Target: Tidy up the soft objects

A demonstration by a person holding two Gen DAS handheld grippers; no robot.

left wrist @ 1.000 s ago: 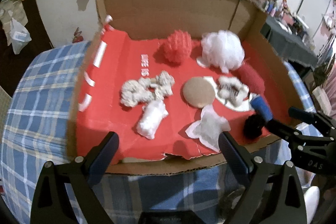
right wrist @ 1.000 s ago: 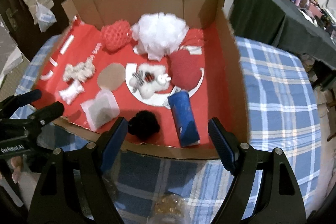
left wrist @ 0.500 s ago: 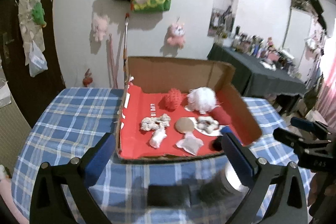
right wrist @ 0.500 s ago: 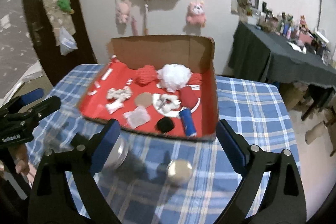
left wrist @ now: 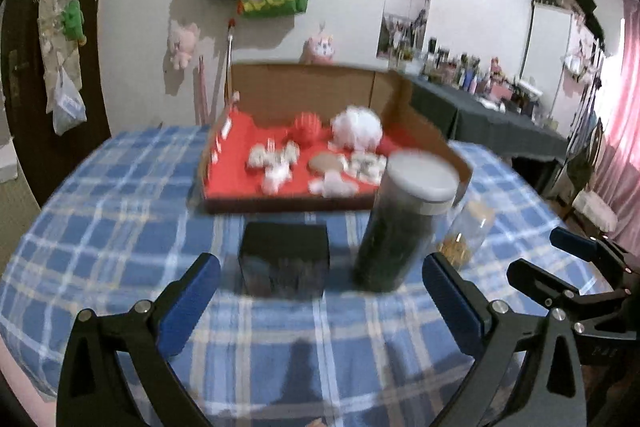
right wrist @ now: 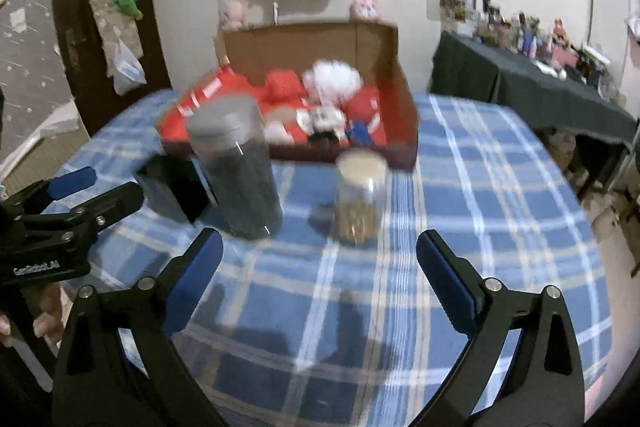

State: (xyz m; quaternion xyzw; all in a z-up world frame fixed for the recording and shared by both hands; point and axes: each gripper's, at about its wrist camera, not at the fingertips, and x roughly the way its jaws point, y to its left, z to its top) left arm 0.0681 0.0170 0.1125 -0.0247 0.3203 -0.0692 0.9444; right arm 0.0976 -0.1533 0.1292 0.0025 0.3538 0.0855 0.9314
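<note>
Both grippers, left (left wrist: pixel 320 291) and right (right wrist: pixel 320 267), now back from cardboard box (left wrist: pixel 320 95); right jaws just widened, both wide, empty.

Well ahead of the open left gripper (left wrist: pixel 320 291), beyond the jars, soft objects lie loose in the red-lined cardboard box (left wrist: pixel 424 131). A white mesh pouf (left wrist: pixel 357 131) and red knitted ball (left wrist: pixel 306 125) sit rearmost, with blurred white rope pieces (left wrist: pixel 272 157) nearer.

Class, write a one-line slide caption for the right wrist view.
Open right gripper above a blue plaid table, facing a tall dark canister, a clear jar and a cardboard tray of soft objects.
</note>
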